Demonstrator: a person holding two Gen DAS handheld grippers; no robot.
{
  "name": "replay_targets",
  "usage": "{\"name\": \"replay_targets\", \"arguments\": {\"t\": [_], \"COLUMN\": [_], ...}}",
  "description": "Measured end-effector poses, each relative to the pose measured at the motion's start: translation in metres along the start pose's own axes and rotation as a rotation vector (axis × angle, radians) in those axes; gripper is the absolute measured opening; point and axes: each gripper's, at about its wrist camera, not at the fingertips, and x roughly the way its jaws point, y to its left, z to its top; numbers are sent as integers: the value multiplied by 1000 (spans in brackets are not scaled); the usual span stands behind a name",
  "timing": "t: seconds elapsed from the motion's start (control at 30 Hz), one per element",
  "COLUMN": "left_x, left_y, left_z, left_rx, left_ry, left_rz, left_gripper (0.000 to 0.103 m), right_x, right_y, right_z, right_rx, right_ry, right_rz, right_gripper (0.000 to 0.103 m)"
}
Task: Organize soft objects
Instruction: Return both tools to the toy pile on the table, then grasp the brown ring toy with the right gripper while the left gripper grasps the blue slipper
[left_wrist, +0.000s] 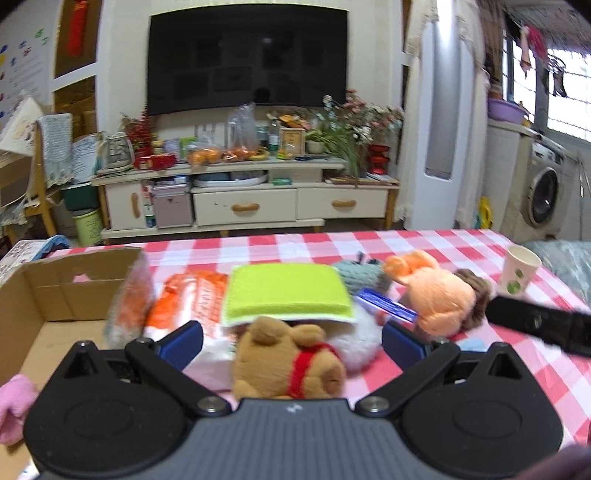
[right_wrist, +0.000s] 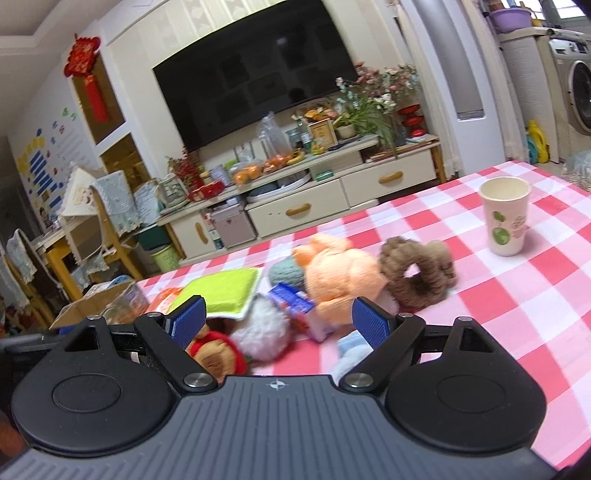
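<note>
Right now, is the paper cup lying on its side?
No, the paper cup stands upright on the checked tablecloth, apart from the toys.

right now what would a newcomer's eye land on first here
A heap of soft things mid-table on the red-and-white checked tablecloth: a lime-green flat sponge on top, an orange plush animal to its right. Nearest the open left gripper sits a brown plush bear with red scarf.

A lime-green sponge (left_wrist: 286, 293) lies ahead of the blue-padded left claw (left_wrist: 291, 341). The bear (left_wrist: 286, 365) between its pads is tan with a red scarf. The counter (left_wrist: 424, 245) is pink-and-white checked.
</note>
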Motion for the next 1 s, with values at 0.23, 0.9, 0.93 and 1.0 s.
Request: {"name": "replay_targets", "arguments": {"t": [0.23,0.9,0.93,1.0], "left_x": [10,46,50,56], "left_y": [-31,-115,-116,-118], "left_z": [-7,-44,-45,-46], "left_rx": [59,208,201,179], "left_ry": [33,195,207,223], "left_rz": [-68,-288,-285,-284], "left_gripper": [102,102,102,102], "right_x": [4,77,81,87], "right_y": [-15,-20,-19,-24], "right_z": [1,20,20,24], "right_rx": [40,-103,-116,-115], "right_ry": [-30,-17,-11,3], "right_rz": [-93,-186,-188,-188], "right_gripper": [103,103,103,103]}}
